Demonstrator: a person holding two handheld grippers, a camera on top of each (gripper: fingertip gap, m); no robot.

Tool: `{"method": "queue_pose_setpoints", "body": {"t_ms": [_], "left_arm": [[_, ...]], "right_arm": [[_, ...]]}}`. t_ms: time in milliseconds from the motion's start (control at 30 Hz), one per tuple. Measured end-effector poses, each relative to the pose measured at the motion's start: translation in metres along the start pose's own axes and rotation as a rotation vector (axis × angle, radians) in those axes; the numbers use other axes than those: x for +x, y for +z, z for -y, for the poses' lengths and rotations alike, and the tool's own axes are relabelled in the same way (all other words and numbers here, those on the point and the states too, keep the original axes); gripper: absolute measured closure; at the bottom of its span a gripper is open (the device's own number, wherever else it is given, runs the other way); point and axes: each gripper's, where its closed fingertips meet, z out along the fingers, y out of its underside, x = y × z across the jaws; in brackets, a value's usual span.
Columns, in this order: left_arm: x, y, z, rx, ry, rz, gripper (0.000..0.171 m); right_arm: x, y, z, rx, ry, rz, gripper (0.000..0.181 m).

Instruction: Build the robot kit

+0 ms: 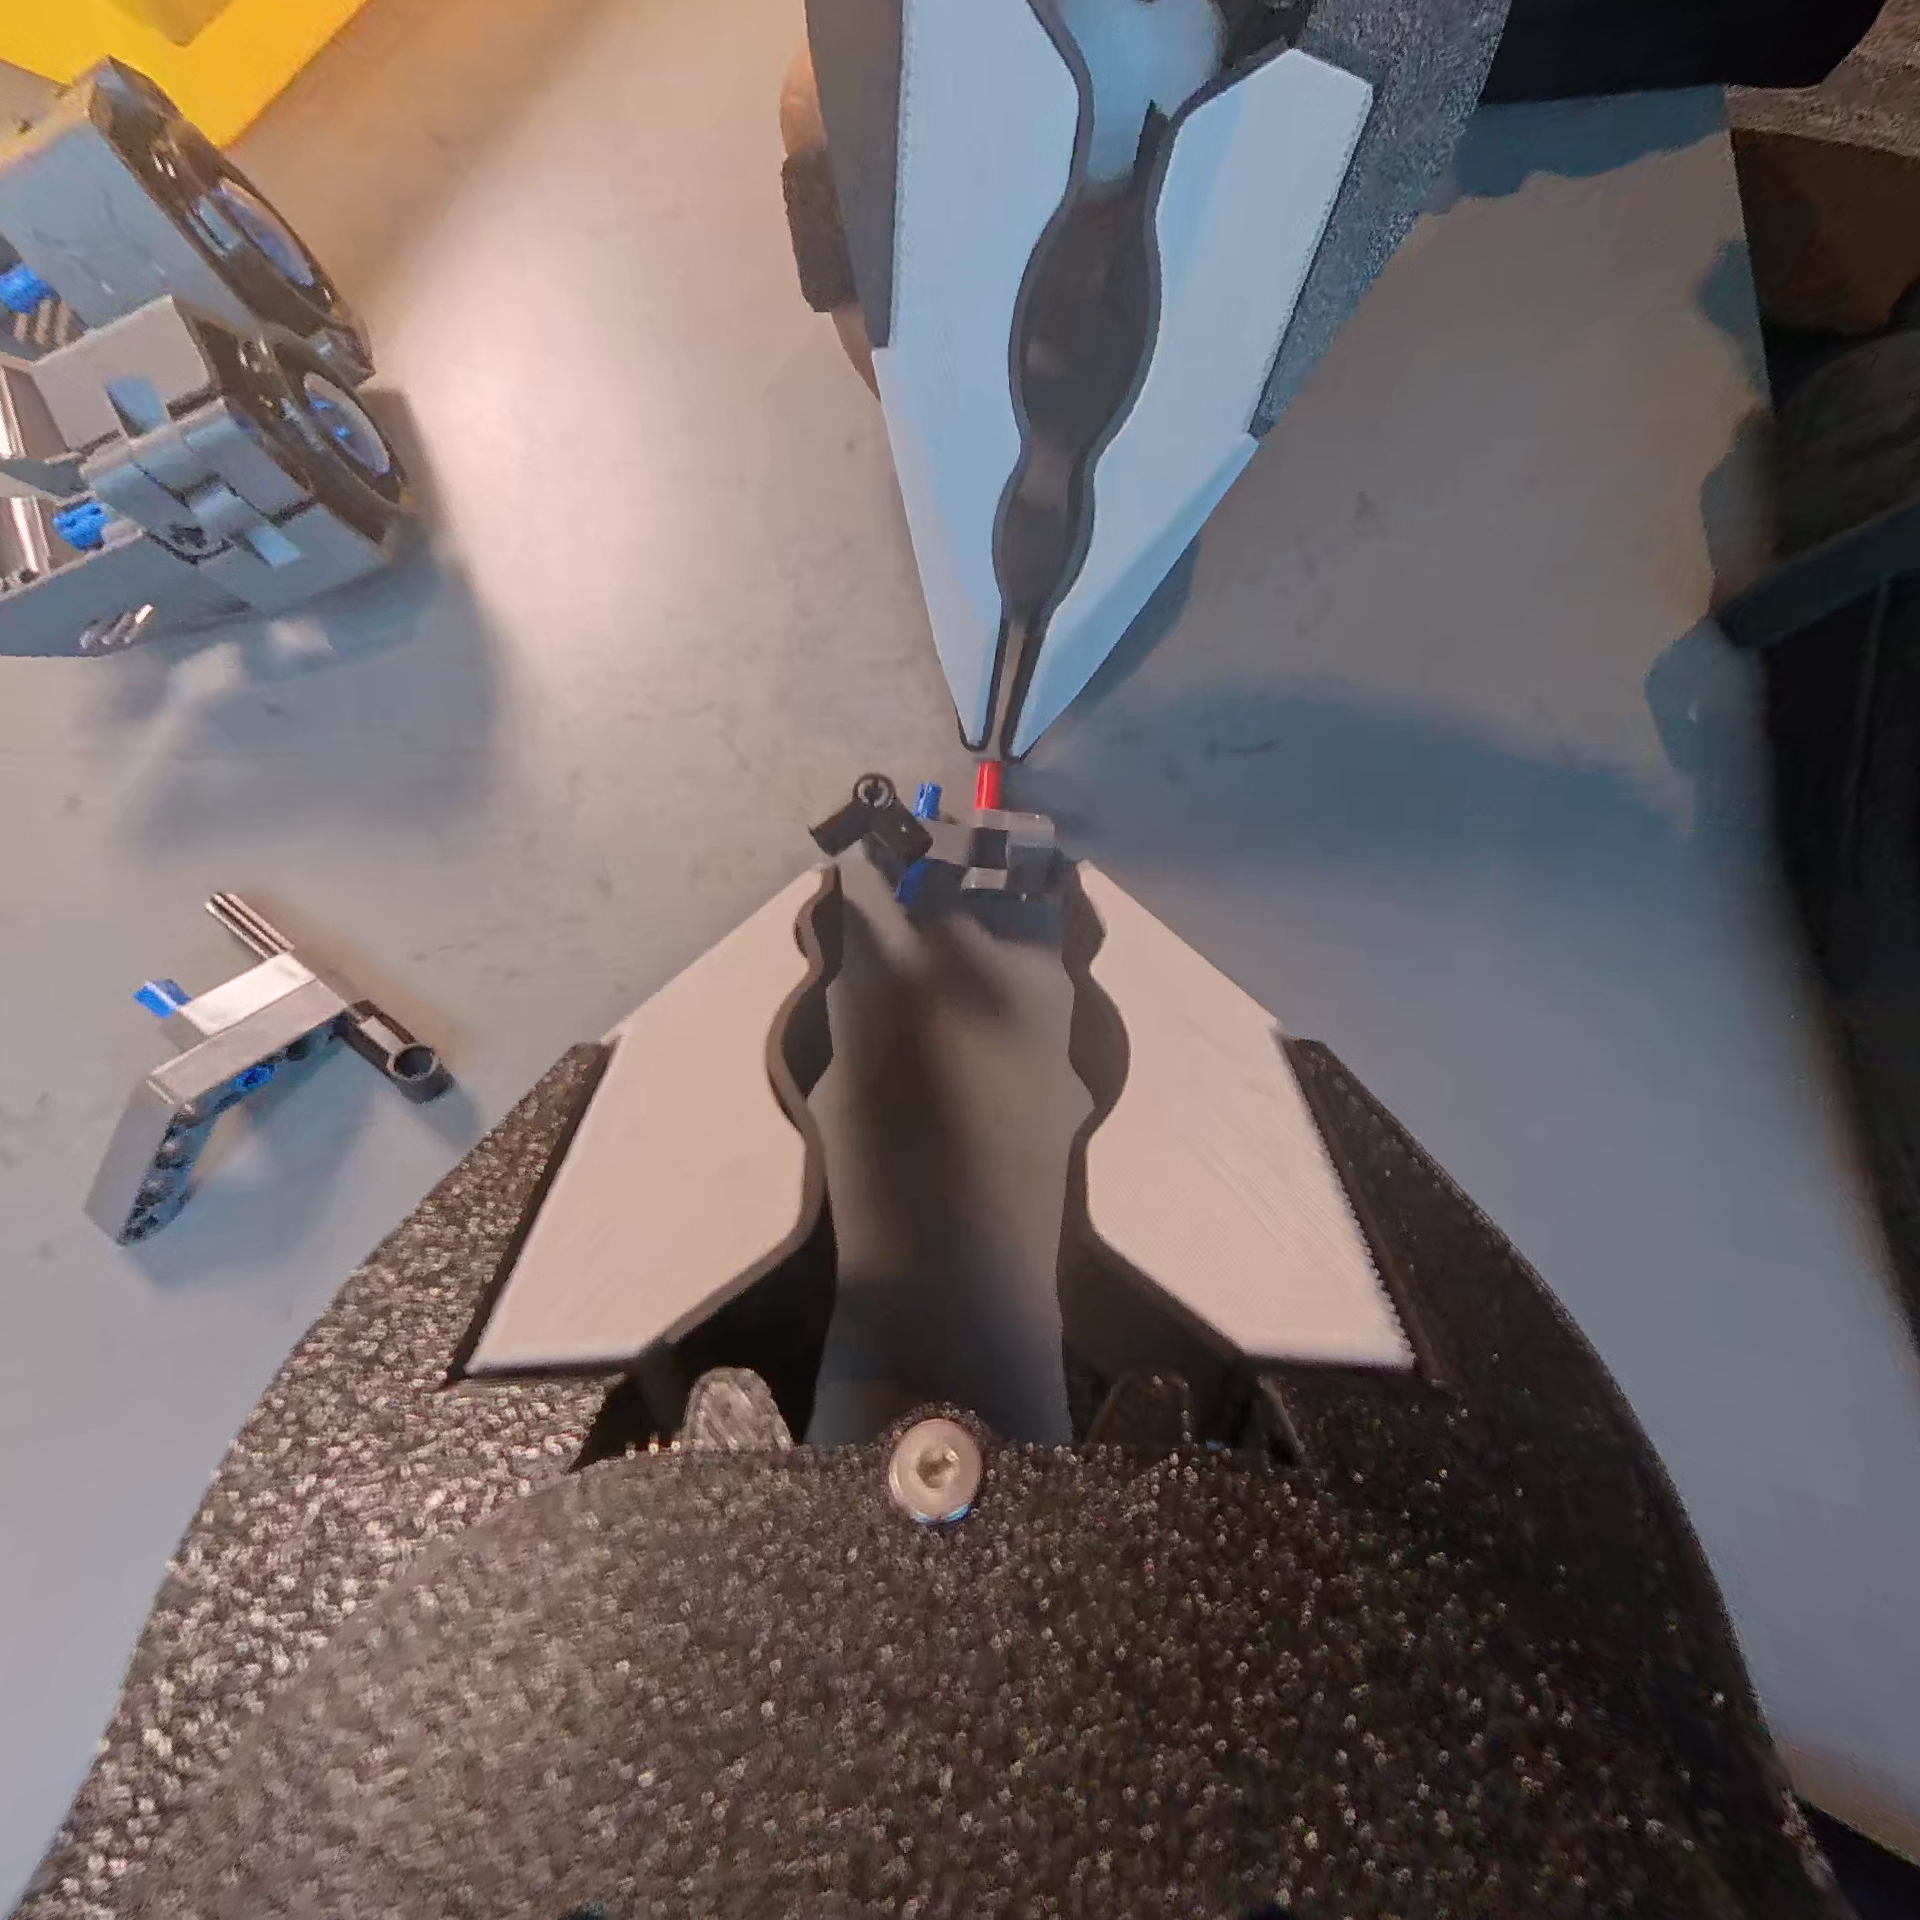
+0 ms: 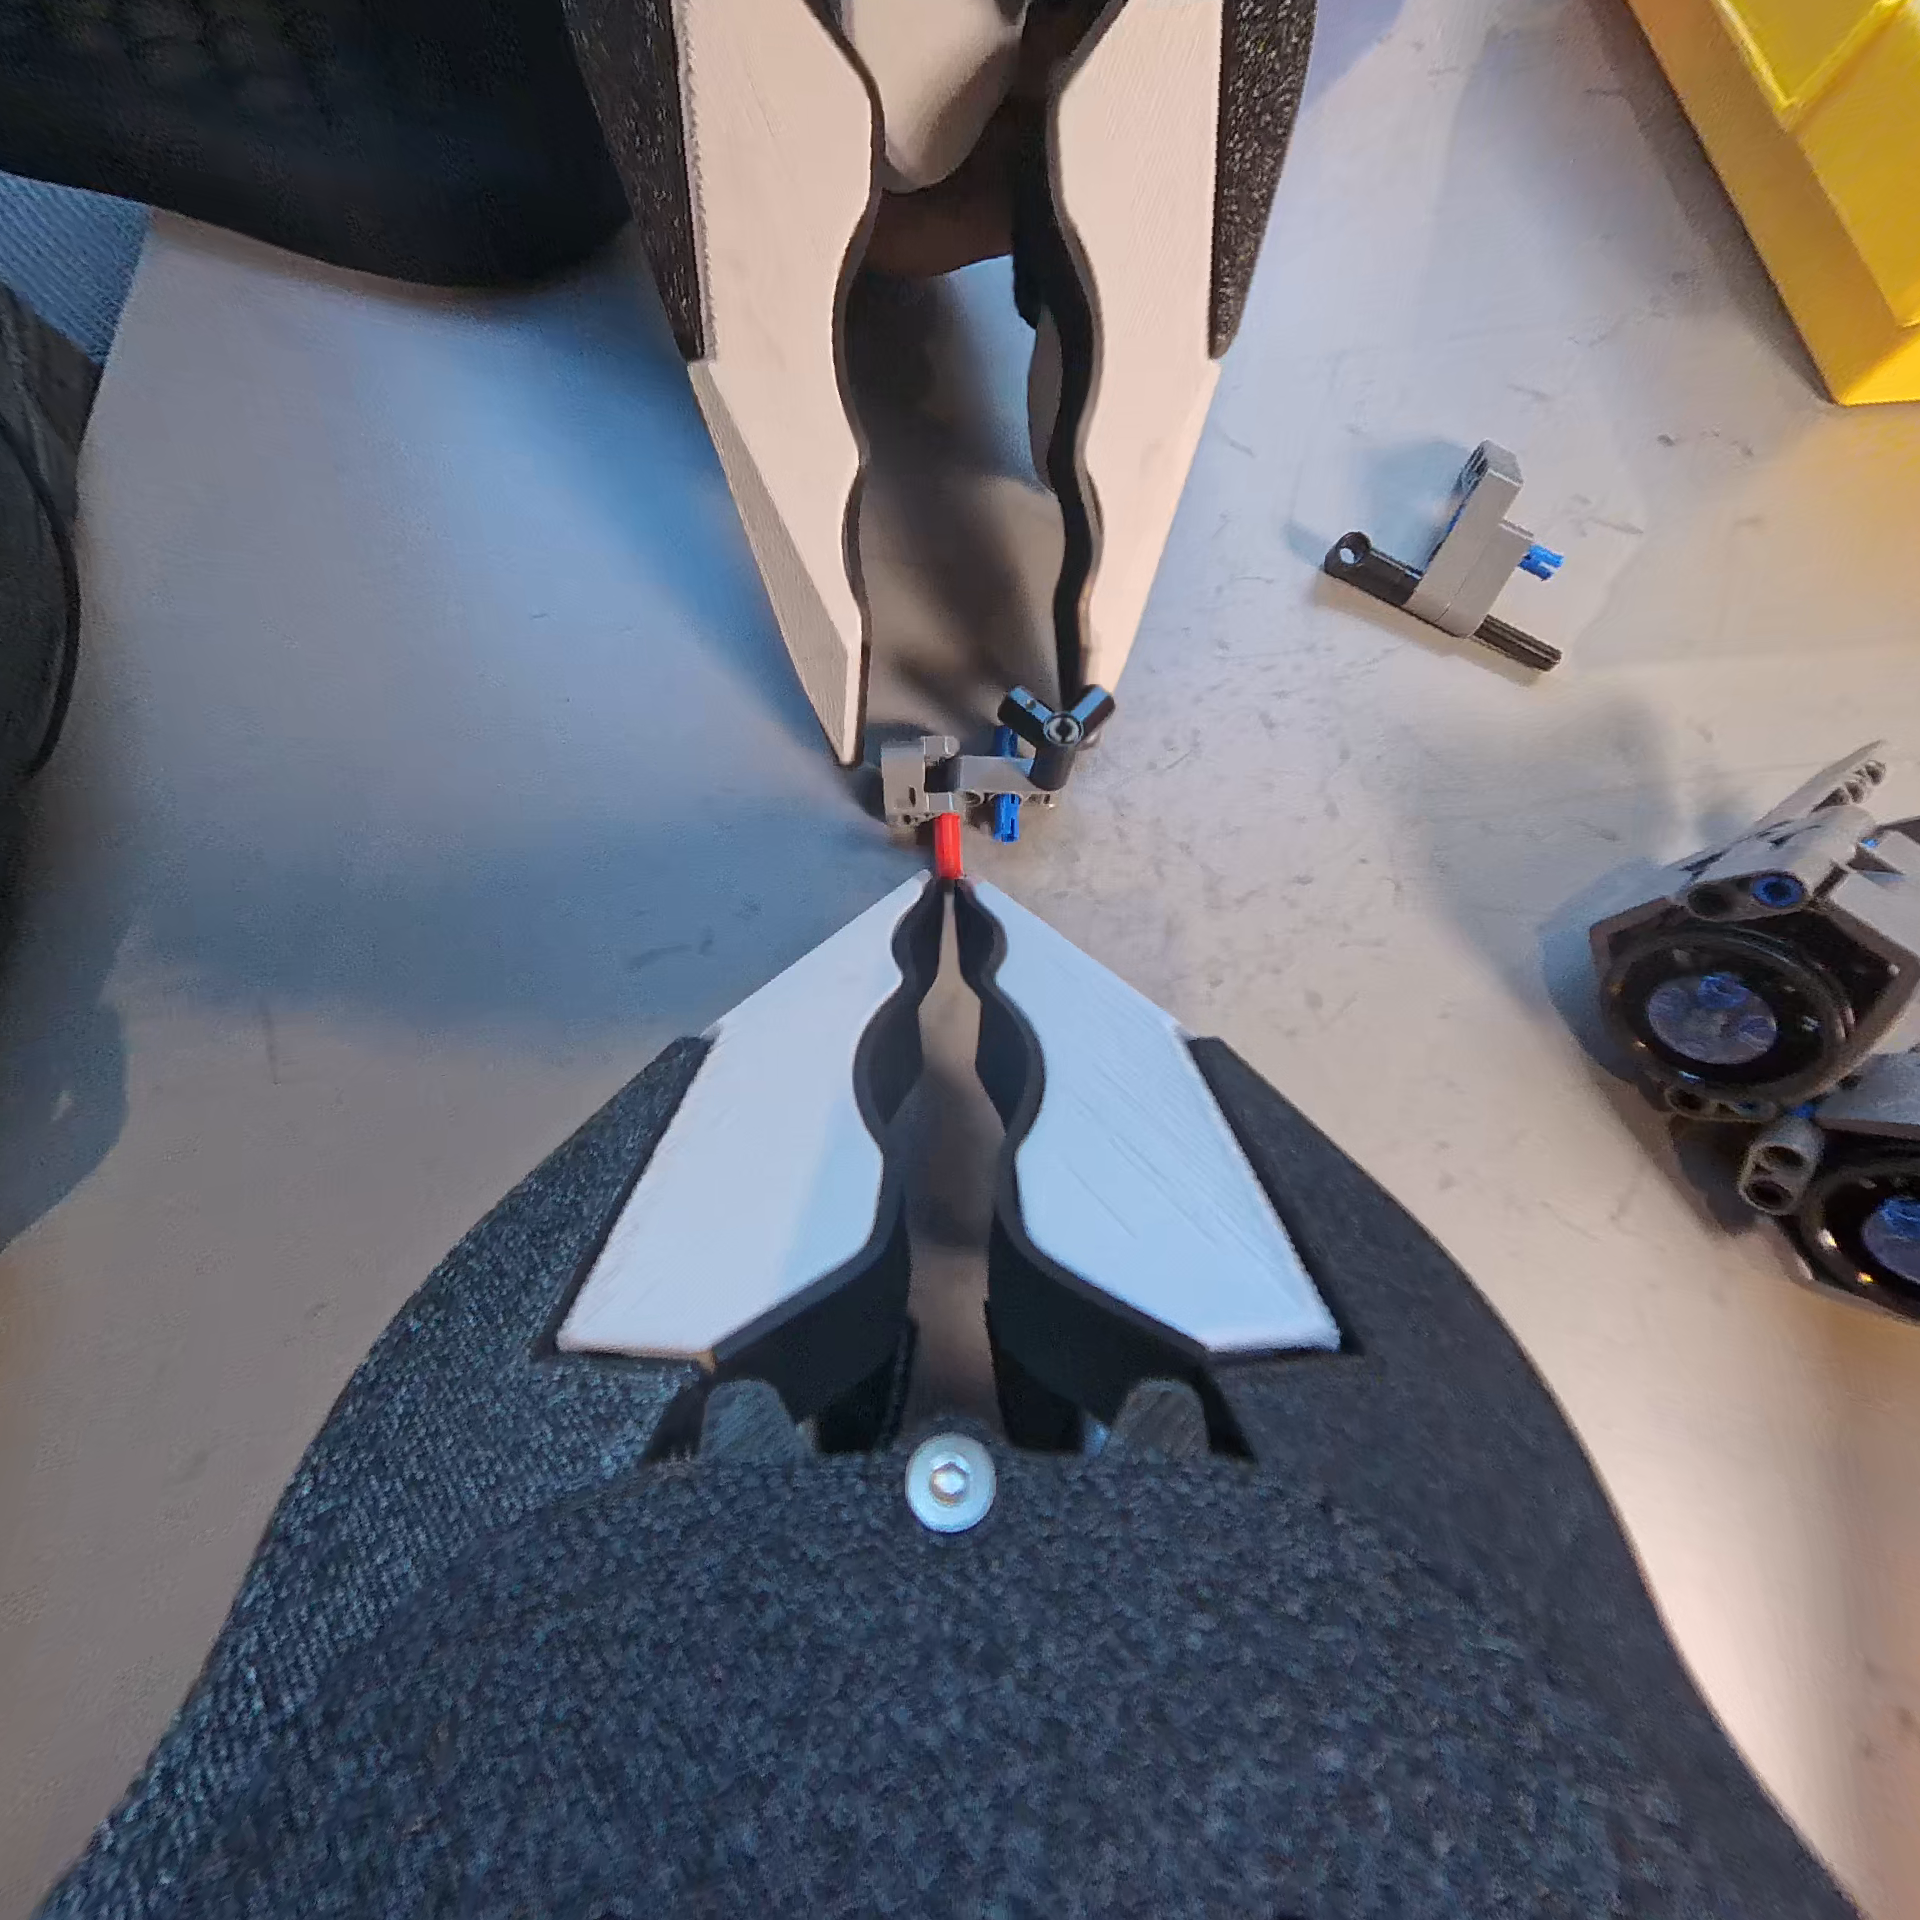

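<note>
Black speckled gripper housing with one silver screw (image 1: 930, 1473), nearest the lens in each wrist view, cut off by the lower edge. Left gripper (image 1: 951, 883): two grey fingers, spread apart around a small brick assembly (image 1: 961, 847) of grey, black and blue parts; whether the fingertips pressed on it, or whether it rested on the table, not clear, the near end hidden behind them and blurred. Right gripper (image 2: 943, 881): two pale fingers drawn together, tips clamped on one red pin (image 2: 945, 844) standing out of the small assembly's grey end. Both grippers tip to tip over a grey table (image 1: 582, 520). One L-shaped grey piece (image 1: 265, 1070) with a black axle and a blue pin, lying alone, well apart from both grippers. One large grey and black build (image 2: 1766, 1018) with two round black wheel-like rings showing blue centres, cut off by the frame edge, its full shape not made out. One yellow bin (image 2: 1829, 197) at the corner, only partly in frame. Dark shapes at the table's far edge, unidentifiable.
</note>
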Motion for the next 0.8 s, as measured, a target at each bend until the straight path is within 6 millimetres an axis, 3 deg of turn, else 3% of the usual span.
{"method": "queue_pose_setpoints", "body": {"t_ms": [233, 467, 800], "left_arm": [[-0.0040, 0.0073, 0.0041, -0.021, 0.052, -0.004, 0.114], [-0.0045, 0.0096, 0.0044, -0.033, 0.092, -0.015, 0.132], [-0.0029, 0.0101, 0.0038, -0.029, 0.081, -0.003, 0.134]], "right_arm": [[0.0012, -0.0006, 0.0014, 0.006, 0.013, -0.006, 0.175], [0.0006, 0.0067, 0.0038, -0.012, 0.023, 0.023, 0.178], [0.0003, 0.0071, 0.0044, -0.008, 0.037, 0.020, 0.179]]}}
